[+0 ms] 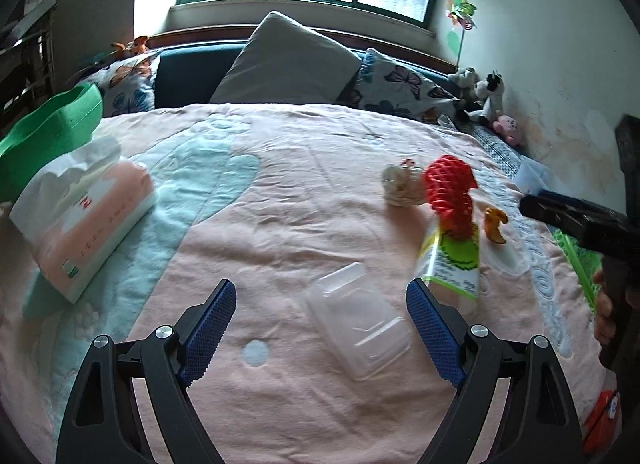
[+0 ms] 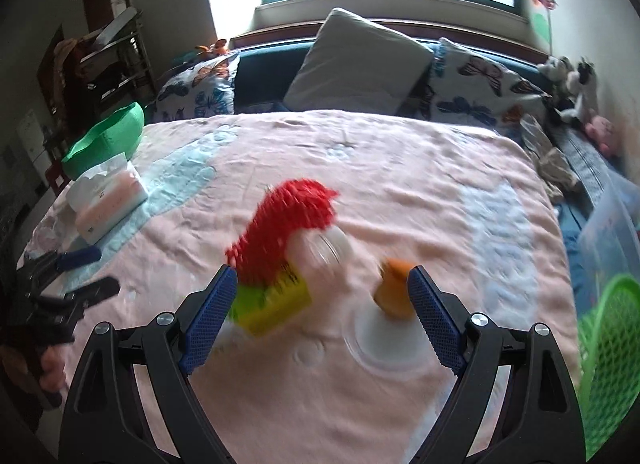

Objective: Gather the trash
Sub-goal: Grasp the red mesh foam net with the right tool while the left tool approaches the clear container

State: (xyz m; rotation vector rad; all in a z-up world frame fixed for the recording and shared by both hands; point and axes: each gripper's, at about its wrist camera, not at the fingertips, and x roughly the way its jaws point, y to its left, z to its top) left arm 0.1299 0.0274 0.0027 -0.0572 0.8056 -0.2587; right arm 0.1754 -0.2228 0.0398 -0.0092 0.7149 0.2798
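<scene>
On the pink bedspread lie a clear plastic clamshell box (image 1: pixel 358 326), a bottle with a yellow-green label (image 1: pixel 452 264) (image 2: pixel 276 300), red foam fruit netting (image 1: pixel 450 194) (image 2: pixel 288 220), orange peel (image 1: pixel 496 224) (image 2: pixel 394 292) on a clear lid (image 2: pixel 384 340), and a crumpled white wad (image 1: pixel 402 186). My left gripper (image 1: pixel 322 312) is open, low over the bed, with the clamshell box between its fingers. My right gripper (image 2: pixel 320 300) is open, with the bottle by its left finger and the peel by its right finger. The right view is motion-blurred.
A tissue pack (image 1: pixel 84 224) (image 2: pixel 106 204) and a green bin (image 1: pixel 44 132) (image 2: pixel 106 140) are at the bed's left edge. A green mesh basket (image 2: pixel 612 364) sits at the right. Pillows (image 1: pixel 288 60) and soft toys (image 1: pixel 486 98) line the headboard and wall.
</scene>
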